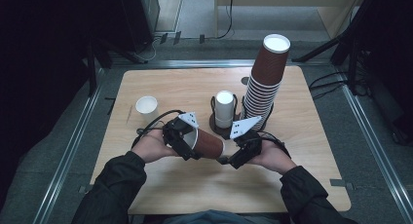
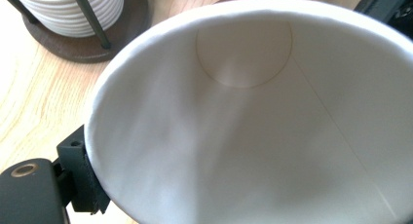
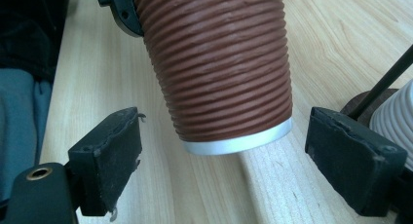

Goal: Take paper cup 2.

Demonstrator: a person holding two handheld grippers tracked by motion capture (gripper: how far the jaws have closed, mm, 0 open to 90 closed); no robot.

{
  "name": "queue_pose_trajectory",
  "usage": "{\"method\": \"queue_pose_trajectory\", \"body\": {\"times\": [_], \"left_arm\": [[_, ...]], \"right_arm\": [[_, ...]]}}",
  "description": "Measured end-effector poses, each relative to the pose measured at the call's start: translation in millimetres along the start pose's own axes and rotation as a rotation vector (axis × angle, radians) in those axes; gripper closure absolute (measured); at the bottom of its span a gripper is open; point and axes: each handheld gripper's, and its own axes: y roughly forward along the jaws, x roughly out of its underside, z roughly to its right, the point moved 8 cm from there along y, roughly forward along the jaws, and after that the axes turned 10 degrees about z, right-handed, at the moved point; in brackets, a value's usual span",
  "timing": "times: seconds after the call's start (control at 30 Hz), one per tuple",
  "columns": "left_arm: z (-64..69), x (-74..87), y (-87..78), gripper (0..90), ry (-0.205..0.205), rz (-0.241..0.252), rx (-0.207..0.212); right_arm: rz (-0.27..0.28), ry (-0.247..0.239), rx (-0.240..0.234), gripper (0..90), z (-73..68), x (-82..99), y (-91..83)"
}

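A brown ribbed paper cup lies sideways above the table's front middle, its white mouth toward my left gripper. That gripper is shut on the cup at its rim. In the left gripper view the cup's white inside fills the frame, and one black pad presses its outer wall at lower left; the other jaw is hidden. My right gripper is open. In the right gripper view the cup's base hangs between the two pads of my right gripper, with a gap on each side.
A tall leaning stack of brown cups stands in a wire holder at the back right. A shorter white stack in its own holder stands just behind the grippers. A single white cup sits at the left. The wooden table ends near the person's sleeves.
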Motion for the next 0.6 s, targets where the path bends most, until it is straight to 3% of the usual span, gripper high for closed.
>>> {"method": "queue_pose_trajectory", "body": {"times": [0.6], "left_arm": [[13.3, -3.1, 8.9, 7.5, 0.020, -0.018, 0.076]], "right_arm": [[-0.045, -0.087, -0.012, 13.5, -8.0, 0.4, 19.6]]}}
